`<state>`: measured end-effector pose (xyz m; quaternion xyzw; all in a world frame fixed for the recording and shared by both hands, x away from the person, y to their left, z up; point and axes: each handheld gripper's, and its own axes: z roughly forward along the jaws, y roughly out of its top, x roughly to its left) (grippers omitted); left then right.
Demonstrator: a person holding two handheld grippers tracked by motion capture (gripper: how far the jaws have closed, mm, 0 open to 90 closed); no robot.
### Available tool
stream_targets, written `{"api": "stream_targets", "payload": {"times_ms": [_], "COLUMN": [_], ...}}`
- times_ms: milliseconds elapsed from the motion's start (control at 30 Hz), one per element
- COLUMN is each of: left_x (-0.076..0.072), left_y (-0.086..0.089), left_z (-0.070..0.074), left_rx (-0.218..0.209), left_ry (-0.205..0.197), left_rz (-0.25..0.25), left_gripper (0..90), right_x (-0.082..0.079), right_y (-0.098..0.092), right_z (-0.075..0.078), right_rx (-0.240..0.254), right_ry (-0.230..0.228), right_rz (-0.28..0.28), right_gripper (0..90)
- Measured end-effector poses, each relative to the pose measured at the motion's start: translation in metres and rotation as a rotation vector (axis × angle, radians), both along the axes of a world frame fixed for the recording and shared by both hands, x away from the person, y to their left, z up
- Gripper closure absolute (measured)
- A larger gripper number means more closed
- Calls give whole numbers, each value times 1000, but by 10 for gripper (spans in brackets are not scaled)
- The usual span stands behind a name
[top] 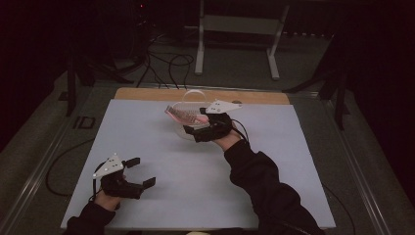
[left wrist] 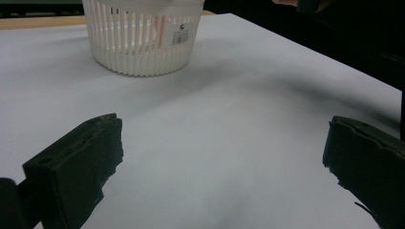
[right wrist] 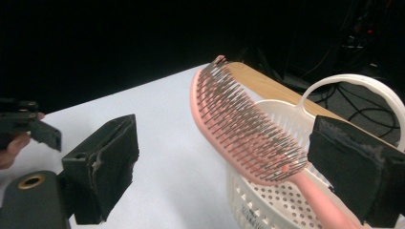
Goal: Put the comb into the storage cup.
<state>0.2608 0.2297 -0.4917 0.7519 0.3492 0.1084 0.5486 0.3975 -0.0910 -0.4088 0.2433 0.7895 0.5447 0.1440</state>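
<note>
Now right gripper [right wrist: 222, 164] released, pink brush [right wrist: 239, 129] between its jaws, over basket [right wrist: 267, 205].

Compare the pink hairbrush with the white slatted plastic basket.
The pink bristled hairbrush is long and narrow; the white slatted plastic basket is round, open-topped and wider. The hairbrush lies tilted across the basket's rim, head jutting out; the basket stands upright on the white table sheet. The hairbrush sits between the open right claw's jaws; the basket carries a looped handle. Both appear plastic.

A small white sticker [left wrist: 180, 34] with a bar code sits inside the basket [left wrist: 143, 52]. Its words are too tiny to read.
</note>
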Motion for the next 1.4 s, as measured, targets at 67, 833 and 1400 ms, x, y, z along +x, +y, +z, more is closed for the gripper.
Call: {"api": "stream_targets", "payload": {"times_ms": [67,833,1400], "left_x": [0,0,-1], "left_y": [0,0,0], "left_z": [0,0,1], "left_rx": [-2,2,2], "left_ry": [0,-2,-3], "left_rz": [1,1,0], "left_gripper": [0,0,0], "right_x": [-1,-24,-41], "right_y": [-1,-37,-81], "right_z": [0,0,-22], "right_rx": [0,3,-14], "right_ry": [-2,10,45], "right_rz": [1,6,-39], "right_gripper": [97,97,97]}}
